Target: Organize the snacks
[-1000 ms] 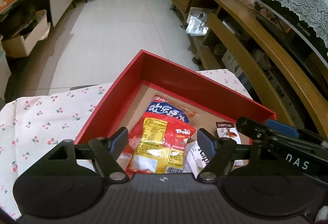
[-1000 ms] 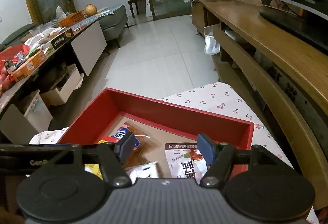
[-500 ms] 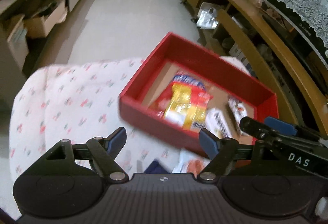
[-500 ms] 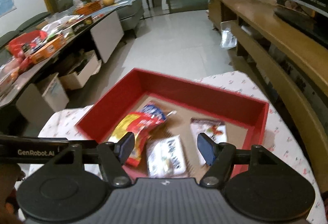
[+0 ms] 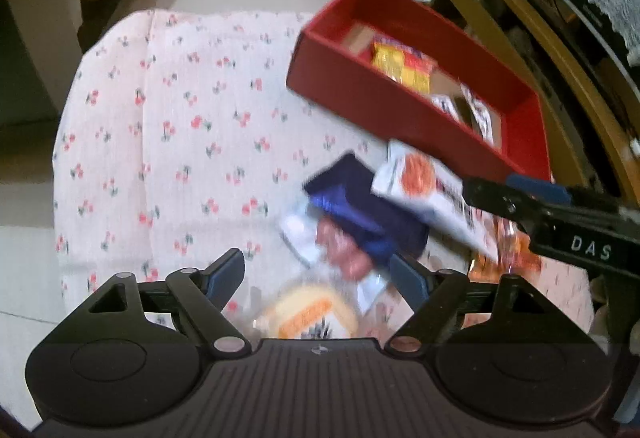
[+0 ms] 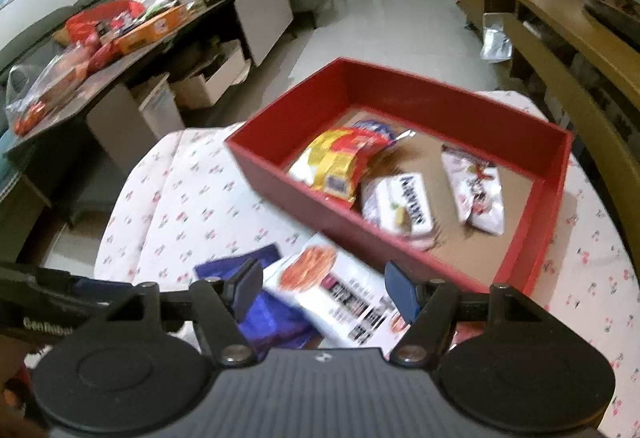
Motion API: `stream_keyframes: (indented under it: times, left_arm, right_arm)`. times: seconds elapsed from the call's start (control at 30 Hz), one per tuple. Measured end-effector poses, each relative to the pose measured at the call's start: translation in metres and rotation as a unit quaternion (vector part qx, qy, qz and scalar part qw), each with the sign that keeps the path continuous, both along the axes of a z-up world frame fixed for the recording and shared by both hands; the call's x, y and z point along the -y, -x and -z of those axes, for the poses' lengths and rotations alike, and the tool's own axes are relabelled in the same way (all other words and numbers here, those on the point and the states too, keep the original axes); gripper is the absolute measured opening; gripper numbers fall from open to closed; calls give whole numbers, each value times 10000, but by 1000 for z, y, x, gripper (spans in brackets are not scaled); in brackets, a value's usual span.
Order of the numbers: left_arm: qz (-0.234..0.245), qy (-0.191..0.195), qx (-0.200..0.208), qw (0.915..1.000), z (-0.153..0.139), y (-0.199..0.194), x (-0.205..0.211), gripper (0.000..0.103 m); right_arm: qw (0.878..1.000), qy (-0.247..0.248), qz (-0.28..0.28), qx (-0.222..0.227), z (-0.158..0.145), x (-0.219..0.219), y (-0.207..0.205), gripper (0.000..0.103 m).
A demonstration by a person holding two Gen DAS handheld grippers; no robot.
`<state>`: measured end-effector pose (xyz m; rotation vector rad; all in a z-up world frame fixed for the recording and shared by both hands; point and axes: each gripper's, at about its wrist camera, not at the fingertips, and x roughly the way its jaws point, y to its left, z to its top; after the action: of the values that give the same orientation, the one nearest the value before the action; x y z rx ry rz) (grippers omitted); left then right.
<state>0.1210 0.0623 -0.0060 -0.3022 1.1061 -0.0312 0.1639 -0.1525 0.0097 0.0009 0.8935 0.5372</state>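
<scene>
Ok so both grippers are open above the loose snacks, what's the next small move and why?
Probably lower the right gripper onto the white packet and close. Its jaws are open and empty, that packet lies on top of the pile beside the red box, not in it.

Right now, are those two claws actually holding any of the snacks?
No. The left gripper and right gripper are both open and empty, above loose packets beside the red box.

"DAS" marks the right claw; "GenRobot" marks the left claw.
</scene>
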Motion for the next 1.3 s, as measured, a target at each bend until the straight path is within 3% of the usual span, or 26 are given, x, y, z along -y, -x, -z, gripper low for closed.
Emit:
stream_keyframes:
  times: [0.2, 0.3, 0.43, 0.6, 0.63, 0.73, 0.9, 1.03, 1.2, 1.3]
  left_arm:
    - [587, -195, -166, 9979, 11, 9, 10, 89]
    - [1062, -415, -367, 9928, 24, 3, 19, 92]
    - [1324, -545, -668, 9874, 40, 13, 28, 92]
    - [1446, -981, -505, 9833, 41, 28, 40, 78]
    - [1427, -1009, -479, 9834, 40, 29, 40, 68]
    - [1346, -755, -476, 9869, 35, 29, 36, 64]
    - [1228, -701, -441, 9890, 27, 31, 30, 63]
    - [1138, -487, -423, 9914, 23, 30, 23, 63]
    - [1210, -297, -419, 9913, 21, 27, 28, 64]
    - [1235, -265, -452, 9910, 22, 27, 29, 64]
  right_arm:
    - [9995, -65, -214, -222, 4, -7, 19, 69]
    - [9988, -122, -261, -388, 9, -8, 22, 69]
    - [9989, -35, -228, -405, 12, -7, 21, 69]
    - [9987, -35, -142, -479, 13, -4, 12, 69]
    - [9987, -51, -158, -490, 13, -4, 11, 70]
    - [9984, -57, -298, -470, 13, -13, 8, 69]
    - [9977, 31, -537, -407, 14, -34, -4, 69]
    - [9977, 271, -565, -239, 15, -24, -13, 70]
    - [9956, 434, -652, -506, 41, -14, -35, 70]
    - [9951, 530, -806, -224, 45, -15, -38, 70]
